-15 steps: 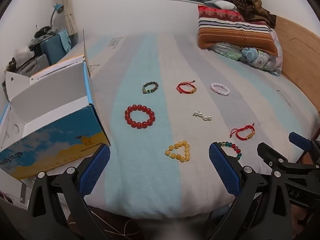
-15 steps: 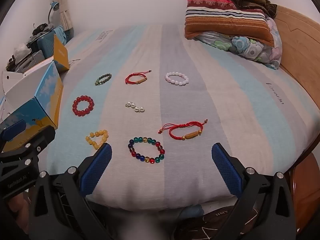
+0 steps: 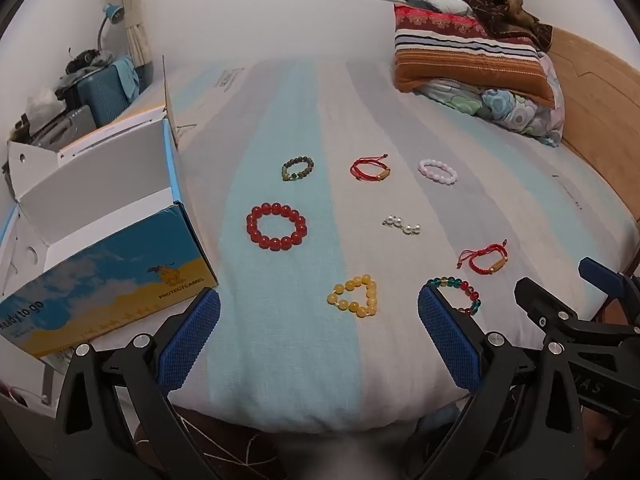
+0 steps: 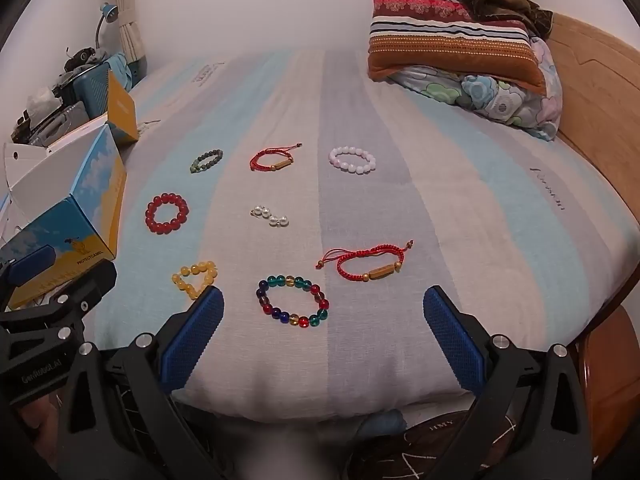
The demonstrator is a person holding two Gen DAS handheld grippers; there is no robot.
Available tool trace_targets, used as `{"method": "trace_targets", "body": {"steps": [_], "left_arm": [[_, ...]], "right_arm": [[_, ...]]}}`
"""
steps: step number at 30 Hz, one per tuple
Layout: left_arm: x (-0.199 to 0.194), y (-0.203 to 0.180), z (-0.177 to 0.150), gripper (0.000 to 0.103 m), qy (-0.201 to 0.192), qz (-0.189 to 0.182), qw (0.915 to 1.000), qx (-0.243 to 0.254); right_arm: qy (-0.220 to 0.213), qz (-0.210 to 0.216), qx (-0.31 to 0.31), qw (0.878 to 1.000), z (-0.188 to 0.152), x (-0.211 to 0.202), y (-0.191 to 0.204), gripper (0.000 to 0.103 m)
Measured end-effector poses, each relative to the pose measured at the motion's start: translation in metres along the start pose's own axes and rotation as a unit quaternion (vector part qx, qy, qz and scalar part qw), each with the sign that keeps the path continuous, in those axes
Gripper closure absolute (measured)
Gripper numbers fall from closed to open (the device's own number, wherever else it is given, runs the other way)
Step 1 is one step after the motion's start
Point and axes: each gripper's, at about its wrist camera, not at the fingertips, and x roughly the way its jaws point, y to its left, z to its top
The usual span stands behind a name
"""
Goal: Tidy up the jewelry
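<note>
On the bed, over the striped sheet, eight pieces of jewelry lie spread apart in loose rows, none touching another, probably so that each can be taken alone. From the right gripper the multicolour bead bracelet is nearest, at twelve o'clock just ahead of its fingers, and the red cord bracelet sits at about one o'clock. The yellow bead bracelet lies at twelve o'clock from the left gripper, the big red bead bracelet beyond it at eleven. Both pairs of fingers stand wide and hold nothing, tilted down toward the sheet. The open shoe box waits at ten o'clock on the bed's left edge; I judge it is the place for the pieces
</note>
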Motion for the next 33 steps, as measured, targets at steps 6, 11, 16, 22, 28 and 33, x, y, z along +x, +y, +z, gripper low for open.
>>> {"method": "trace_targets", "body": {"steps": [6, 11, 16, 22, 28, 33], "left_arm": [[-0.0002, 0.0019, -0.0005, 0.006, 0.005, -0.011, 0.9999, -0.004], [-0.0014, 0.0012, -0.0014, 0.006, 0.002, -0.005, 1.0000, -0.002], [-0.0032, 0.0010, 0.0000, 0.006, 0.002, -0.002, 1.0000, -0.003], [-0.0055, -0.0004, -0.0007, 0.006, -0.001, -0.001, 1.0000, -0.004], [-0.0031, -0.0006, 0.0006, 0.006, -0.001, 0.002, 1.0000, -0.002], [-0.0035, -0.0007, 0.0002, 0.006, -0.002, 0.003, 1.0000, -0.002]], "right_arm": [[0.000, -0.002, -0.003, 1.000, 0.0006, -0.0012, 0.0015, 0.007], [0.000, -0.004, 0.000, 1.000, 0.0004, -0.0022, 0.0007, 0.007], [0.002, -0.004, 0.002, 1.000, 0.0009, -0.0023, -0.0031, 0.007], [0.001, -0.004, 0.003, 1.000, 0.0009, -0.0022, -0.0044, 0.007], [0.001, -0.004, 0.003, 1.000, 0.0010, -0.0024, -0.0049, 0.007], [0.001, -0.004, 0.003, 1.000, 0.0008, -0.0024, -0.0051, 0.007]]}}
